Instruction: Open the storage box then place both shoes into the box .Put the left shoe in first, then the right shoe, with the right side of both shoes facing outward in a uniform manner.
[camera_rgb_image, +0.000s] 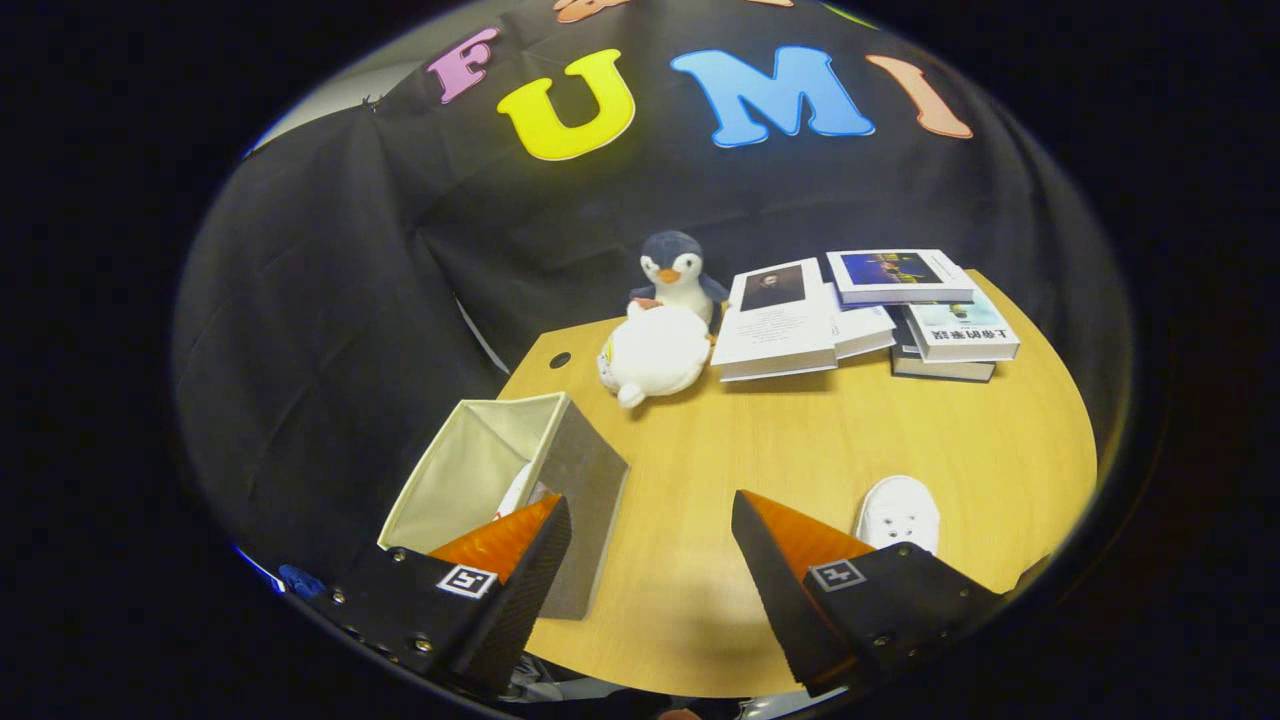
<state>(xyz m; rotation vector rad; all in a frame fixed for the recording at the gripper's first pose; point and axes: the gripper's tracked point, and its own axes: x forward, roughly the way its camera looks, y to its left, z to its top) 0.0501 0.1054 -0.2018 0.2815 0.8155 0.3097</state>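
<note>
My gripper (650, 520) is open above the wooden table (800, 440), with nothing between its fingers. The grey fabric storage box (520, 470) stands open just ahead of the left finger (510, 540). A bit of a white shoe (520, 490) shows inside the box, partly hidden by that finger. A second white shoe (900, 512) lies on the table right beside the right finger (800, 545), its toe pointing away; its rear part is hidden behind the finger.
Beyond the fingers, a white plush toy (655, 352) and a penguin plush (675, 272) sit at the table's far side. Several books (860, 315) are stacked to their right. A cable hole (560, 359) marks the far left corner.
</note>
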